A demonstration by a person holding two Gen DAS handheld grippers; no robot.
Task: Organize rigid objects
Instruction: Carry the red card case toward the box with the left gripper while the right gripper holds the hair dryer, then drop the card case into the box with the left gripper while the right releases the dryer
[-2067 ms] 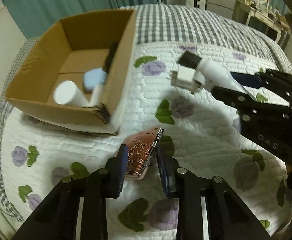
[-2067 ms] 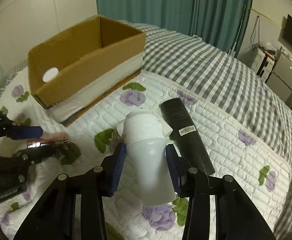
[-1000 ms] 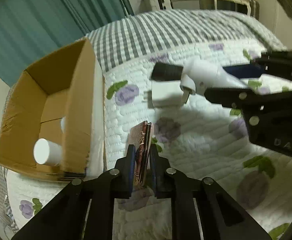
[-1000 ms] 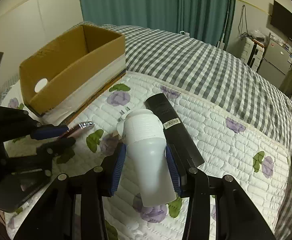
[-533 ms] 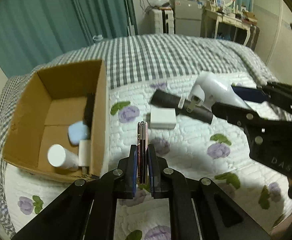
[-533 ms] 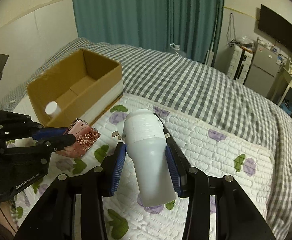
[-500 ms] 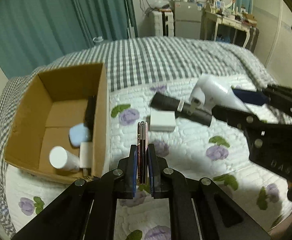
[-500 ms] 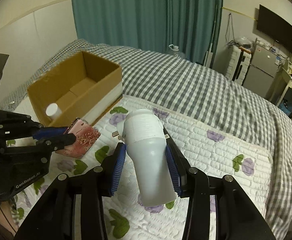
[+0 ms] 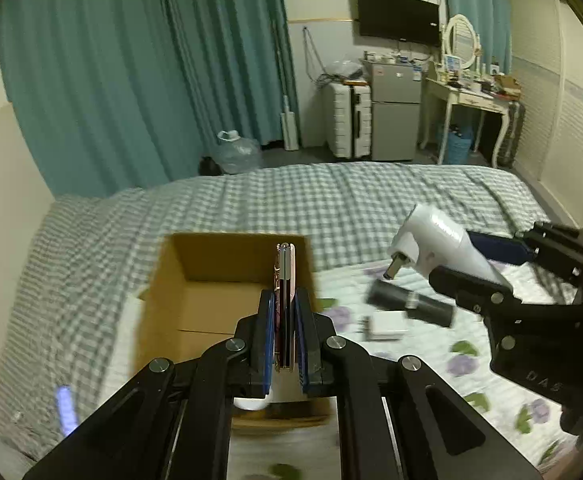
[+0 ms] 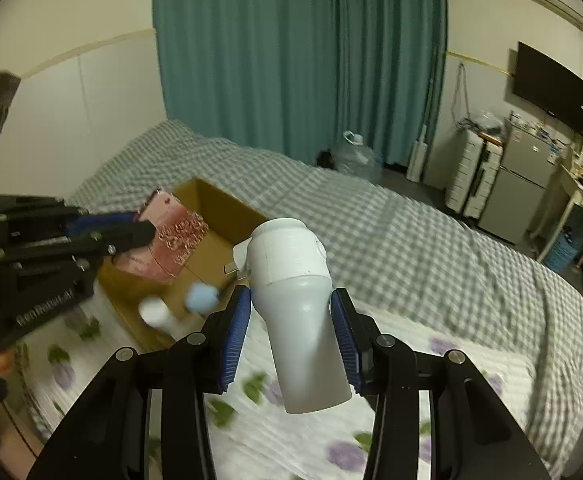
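Left claw [image 9: 283, 334] is clamped on the pink phone [image 9: 284, 280], edge-up over the cardboard box [image 9: 195, 280] for a clean drop. Right claw [image 10: 290, 330] grips the white appliance [image 10: 295, 292] beside the box, probably next.

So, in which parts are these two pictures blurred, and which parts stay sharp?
Left wrist view: the phone in the left gripper is sharp; box and quilt are smeared. Right wrist view: the white bottle is sharp; quilt and box contents are blurred.

Brown box [image 9: 195, 280]; white bottle [image 10: 295, 304]; pink patterned case [image 10: 173, 240]; grey-checked bedspread [image 9: 331, 196].
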